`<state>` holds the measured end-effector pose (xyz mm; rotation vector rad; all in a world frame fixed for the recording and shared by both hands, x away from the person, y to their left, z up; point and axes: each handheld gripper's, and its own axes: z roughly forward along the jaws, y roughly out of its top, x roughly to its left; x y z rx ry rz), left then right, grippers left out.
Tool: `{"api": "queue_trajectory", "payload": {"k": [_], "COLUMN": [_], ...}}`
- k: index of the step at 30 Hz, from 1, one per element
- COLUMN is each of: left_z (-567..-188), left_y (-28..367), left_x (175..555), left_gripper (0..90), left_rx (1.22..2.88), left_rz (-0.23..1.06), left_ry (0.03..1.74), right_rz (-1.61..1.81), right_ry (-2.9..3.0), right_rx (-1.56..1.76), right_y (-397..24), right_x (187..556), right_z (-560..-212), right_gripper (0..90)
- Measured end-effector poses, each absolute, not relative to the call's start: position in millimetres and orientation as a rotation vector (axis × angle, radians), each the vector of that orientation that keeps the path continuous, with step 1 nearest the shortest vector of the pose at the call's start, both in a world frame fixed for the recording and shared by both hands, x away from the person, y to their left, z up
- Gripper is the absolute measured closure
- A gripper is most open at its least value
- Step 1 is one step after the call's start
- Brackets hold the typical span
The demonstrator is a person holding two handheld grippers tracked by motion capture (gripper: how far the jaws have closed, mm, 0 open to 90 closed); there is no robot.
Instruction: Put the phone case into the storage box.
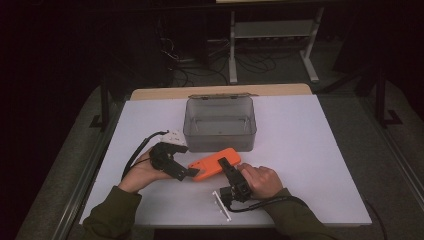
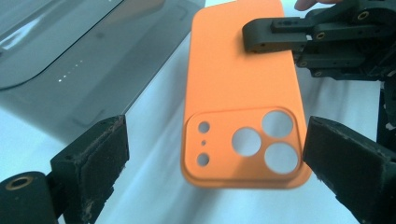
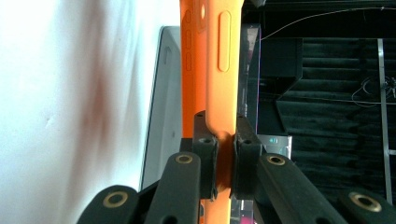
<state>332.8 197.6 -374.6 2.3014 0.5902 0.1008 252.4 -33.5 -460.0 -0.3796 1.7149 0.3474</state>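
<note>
An orange phone case (image 1: 215, 163) with round camera holes lies just above the white table, in front of the grey box. My right gripper (image 1: 227, 165) is shut on one long edge of it; in the right gripper view the pads (image 3: 209, 154) pinch the orange rim (image 3: 224, 70) between them. My left gripper (image 1: 189, 172) stands open at the case's camera end. In the left gripper view its jaws (image 2: 217, 140) stand wide on either side of the case (image 2: 238, 84), the left pad (image 2: 100, 158) well apart from it, the right pad (image 2: 343, 158) close by its corner.
A translucent grey box (image 1: 220, 125) with its lid open stands behind the case, its wall close on the left in the left gripper view (image 2: 70, 60). A small white piece (image 1: 177, 135) lies left of the box. Another white piece (image 1: 221, 204) lies near the front edge.
</note>
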Motion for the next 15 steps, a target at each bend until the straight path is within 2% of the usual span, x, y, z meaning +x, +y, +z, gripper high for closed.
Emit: {"api": "queue_trajectory", "payload": {"k": [15], "left_z": [-391.8], "left_y": [228.9], "left_x": [312.5], "left_gripper": [0.0], "left_rx": [2.254], "left_rz": [0.192], "left_ry": [0.651], "right_rz": [0.348], "right_ry": [1.717], "right_rx": [-0.377], "right_y": [-34.0], "right_x": [252.2], "right_z": [-459.4], "right_gripper": [82.1]}}
